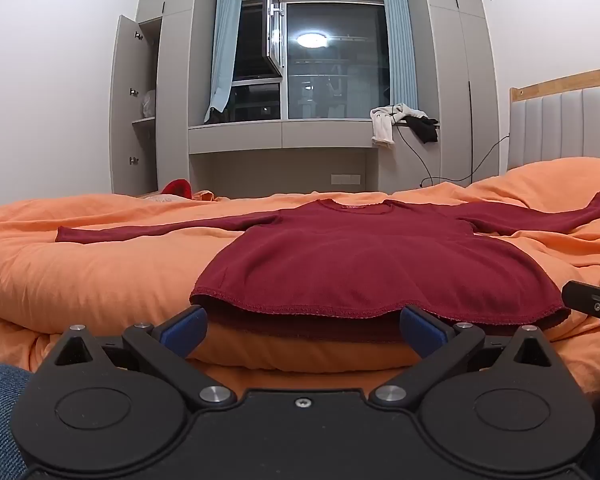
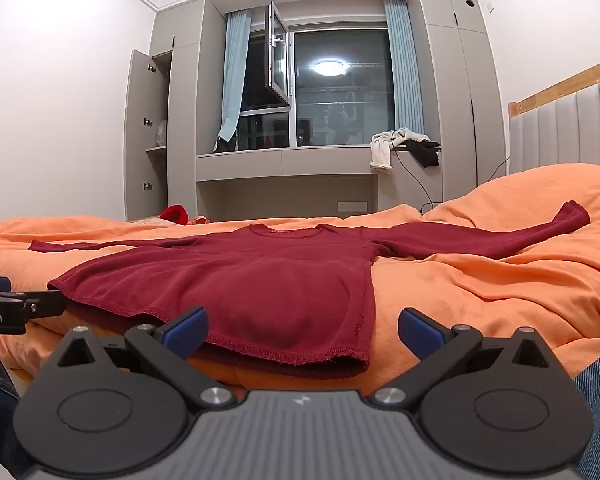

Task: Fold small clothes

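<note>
A dark red long-sleeved top (image 1: 364, 260) lies flat on the orange bedcover (image 1: 80, 272), hem towards me, neck far, both sleeves spread out sideways. My left gripper (image 1: 302, 330) stands open just short of the hem, near its left half, with nothing between its blue pads (image 1: 182, 330). In the right wrist view the same top (image 2: 260, 276) reaches the bed's near edge, and my right gripper (image 2: 302, 330) is open at the hem's right corner, its left pad (image 2: 184, 330) close to the cloth. Each gripper shows at the edge of the other's view.
Behind the bed stand grey wardrobes (image 1: 140, 104) with one door open and a dark window (image 1: 336, 60). White and black clothes (image 1: 404, 120) hang over the sill. A red item (image 1: 178, 188) lies past the bed's far left. The padded headboard (image 1: 568, 120) is on the right.
</note>
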Available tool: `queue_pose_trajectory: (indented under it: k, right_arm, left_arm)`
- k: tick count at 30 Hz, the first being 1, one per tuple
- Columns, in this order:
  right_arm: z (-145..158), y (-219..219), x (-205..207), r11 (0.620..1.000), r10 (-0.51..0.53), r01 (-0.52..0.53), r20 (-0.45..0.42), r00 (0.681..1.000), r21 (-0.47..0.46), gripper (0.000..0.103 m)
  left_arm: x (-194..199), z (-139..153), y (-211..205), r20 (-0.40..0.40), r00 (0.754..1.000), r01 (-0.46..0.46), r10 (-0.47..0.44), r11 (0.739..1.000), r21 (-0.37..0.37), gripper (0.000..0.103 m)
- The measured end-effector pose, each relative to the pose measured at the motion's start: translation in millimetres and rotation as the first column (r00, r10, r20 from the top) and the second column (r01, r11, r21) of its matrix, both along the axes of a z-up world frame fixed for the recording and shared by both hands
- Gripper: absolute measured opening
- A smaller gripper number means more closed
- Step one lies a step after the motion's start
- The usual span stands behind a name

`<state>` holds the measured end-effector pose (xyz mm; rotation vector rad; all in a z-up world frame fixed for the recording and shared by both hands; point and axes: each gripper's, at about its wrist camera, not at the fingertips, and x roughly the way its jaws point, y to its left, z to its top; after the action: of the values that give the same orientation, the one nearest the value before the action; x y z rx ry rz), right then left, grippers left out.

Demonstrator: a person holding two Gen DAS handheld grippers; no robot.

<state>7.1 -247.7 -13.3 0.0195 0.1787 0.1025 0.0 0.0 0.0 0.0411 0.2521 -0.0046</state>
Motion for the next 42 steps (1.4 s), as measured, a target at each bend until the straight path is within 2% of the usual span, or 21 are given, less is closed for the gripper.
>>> queue_pose_trajectory:
  k: [42]
  right_arm:
    - [-1.2, 0.6, 2.5, 1.0, 0.0, 0.0, -0.007, 1.0, -0.002, 0.103]
  left_arm:
    - [0.1, -0.1, -0.2, -0.007, 1.0, 0.0, 0.0, 1.0, 0.009, 0.102]
